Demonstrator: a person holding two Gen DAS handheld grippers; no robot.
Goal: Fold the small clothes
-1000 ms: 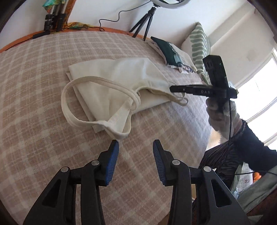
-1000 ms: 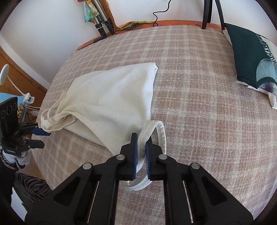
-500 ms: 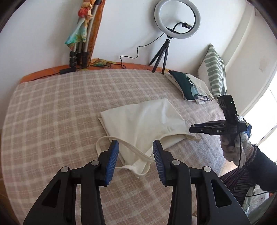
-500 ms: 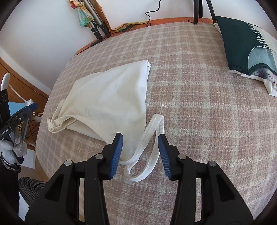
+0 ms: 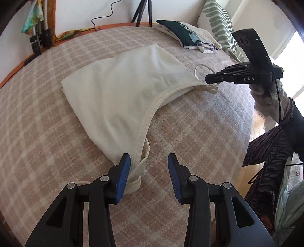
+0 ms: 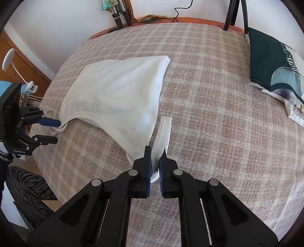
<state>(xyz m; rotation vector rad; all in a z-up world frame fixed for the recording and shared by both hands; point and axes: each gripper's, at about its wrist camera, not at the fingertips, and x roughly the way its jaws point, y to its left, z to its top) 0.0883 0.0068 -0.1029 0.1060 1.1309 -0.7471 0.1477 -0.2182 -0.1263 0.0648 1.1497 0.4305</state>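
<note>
The right gripper has its blue pads clamped on a white shoulder strap of the cream tank top. Its jaws have just been closing and the strap sits pinched flat between them, running up and away from the tips. The left gripper is a different story: its jaws stand apart with nothing squeezed, and the other strap just brushes the inside of its left pad, looping onto the blanket under it. In the right wrist view you can see that same left gripper from the side, jaws apart, upper blue tip right at the strap end near the bed's edge. The top itself lies flat-ish and folded over in the middle of the pink and beige checked blanket, hem end pointing toward the wall, both straps toward the grippers. Further out there's a dark green folded garment off to the right side of the bed, a striped green pillow behind it, and black tripod legs against the white wall.
</note>
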